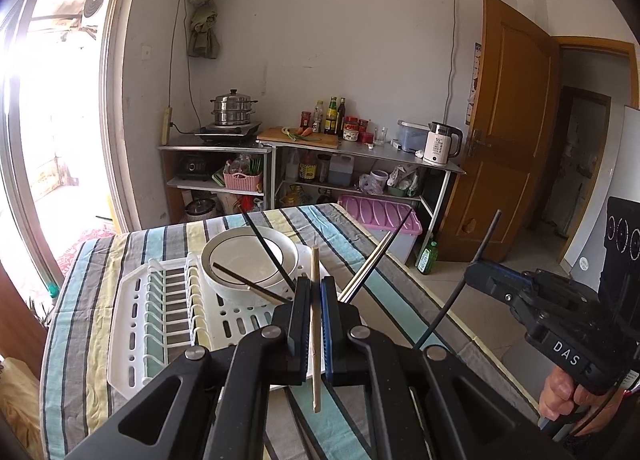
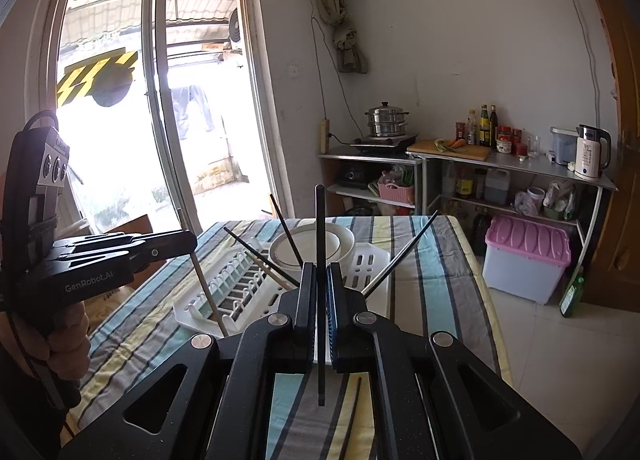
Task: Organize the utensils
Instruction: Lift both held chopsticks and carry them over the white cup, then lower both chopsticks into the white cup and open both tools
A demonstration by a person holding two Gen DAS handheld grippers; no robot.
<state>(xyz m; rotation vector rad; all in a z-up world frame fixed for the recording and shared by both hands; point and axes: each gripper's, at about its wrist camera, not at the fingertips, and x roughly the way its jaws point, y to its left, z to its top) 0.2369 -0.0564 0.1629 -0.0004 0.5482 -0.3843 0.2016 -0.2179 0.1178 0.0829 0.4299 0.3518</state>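
My left gripper (image 1: 315,286) is shut on a pale wooden chopstick (image 1: 316,372), held upright above the striped table. My right gripper (image 2: 320,274) is shut on a black chopstick (image 2: 321,244), also upright; it shows in the left wrist view (image 1: 472,266) off the table's right side. A white dish rack (image 1: 160,324) lies on the table with a white bowl (image 1: 236,260) in it. Several chopsticks lean in and around the bowl, among them a black one (image 1: 266,246) and a metal pair (image 1: 370,264). Another dark chopstick (image 2: 352,416) lies on the cloth below my right gripper.
The table (image 1: 84,340) has a striped cloth. Behind it stand metal shelves (image 1: 360,150) with a steamer pot (image 1: 233,108), bottles, a kettle (image 1: 440,142) and a pink-lidded bin (image 1: 384,216). A green bottle (image 1: 427,258) stands on the floor by the wooden door.
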